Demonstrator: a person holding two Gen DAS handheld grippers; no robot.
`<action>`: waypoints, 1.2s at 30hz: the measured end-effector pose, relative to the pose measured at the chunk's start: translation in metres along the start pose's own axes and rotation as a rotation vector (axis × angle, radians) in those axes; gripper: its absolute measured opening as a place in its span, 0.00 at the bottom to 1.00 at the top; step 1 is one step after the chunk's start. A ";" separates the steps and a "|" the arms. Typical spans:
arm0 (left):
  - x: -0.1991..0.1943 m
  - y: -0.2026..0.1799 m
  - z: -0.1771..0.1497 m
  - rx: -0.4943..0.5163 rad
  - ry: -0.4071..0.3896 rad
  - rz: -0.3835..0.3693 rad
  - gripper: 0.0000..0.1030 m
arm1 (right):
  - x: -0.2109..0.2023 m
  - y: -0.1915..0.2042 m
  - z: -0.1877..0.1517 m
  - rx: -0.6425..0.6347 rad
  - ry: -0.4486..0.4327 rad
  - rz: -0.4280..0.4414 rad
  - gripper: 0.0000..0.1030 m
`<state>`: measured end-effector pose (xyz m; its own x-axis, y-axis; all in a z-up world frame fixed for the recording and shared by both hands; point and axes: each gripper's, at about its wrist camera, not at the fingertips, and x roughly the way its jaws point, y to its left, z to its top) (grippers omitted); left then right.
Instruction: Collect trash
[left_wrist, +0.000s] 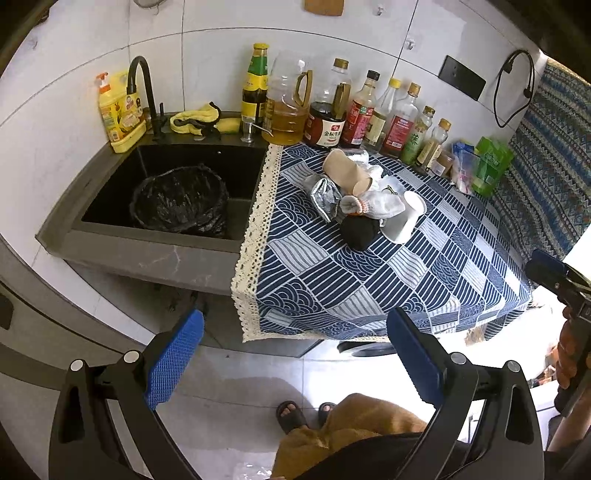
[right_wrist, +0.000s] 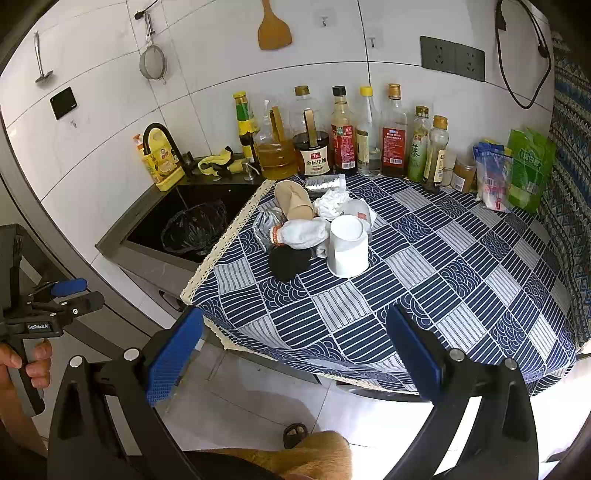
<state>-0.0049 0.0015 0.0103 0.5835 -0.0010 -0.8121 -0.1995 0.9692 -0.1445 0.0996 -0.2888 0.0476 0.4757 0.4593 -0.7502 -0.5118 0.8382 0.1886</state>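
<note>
While both grippers, left (left_wrist: 295, 354) and right (right_wrist: 295, 350), gape empty, task unstarted: trash (right_wrist: 317, 229) ahead on cloth (right_wrist: 424, 288), bag (left_wrist: 181, 199) ahead-left.

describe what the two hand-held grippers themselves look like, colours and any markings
Each hand-held gripper is a black frame with silver rivets and two flat fingers faced with blue textured pads. The right wrist view shows the left one's pistol-style handle, labelled GenRobot.AI, in a bare hand.
</note>
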 end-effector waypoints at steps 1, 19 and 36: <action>0.000 0.001 0.000 -0.003 0.002 0.002 0.94 | 0.000 0.000 0.000 0.001 0.001 0.000 0.95; 0.037 -0.010 0.027 -0.030 0.064 -0.061 0.94 | 0.048 -0.027 0.016 0.040 0.086 0.015 0.95; 0.156 -0.056 0.087 -0.063 0.158 -0.203 0.94 | 0.185 -0.096 0.042 0.023 0.167 0.099 0.90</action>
<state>0.1660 -0.0312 -0.0589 0.4873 -0.2373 -0.8404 -0.1420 0.9280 -0.3444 0.2670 -0.2720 -0.0829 0.2977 0.4866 -0.8214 -0.5330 0.7985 0.2798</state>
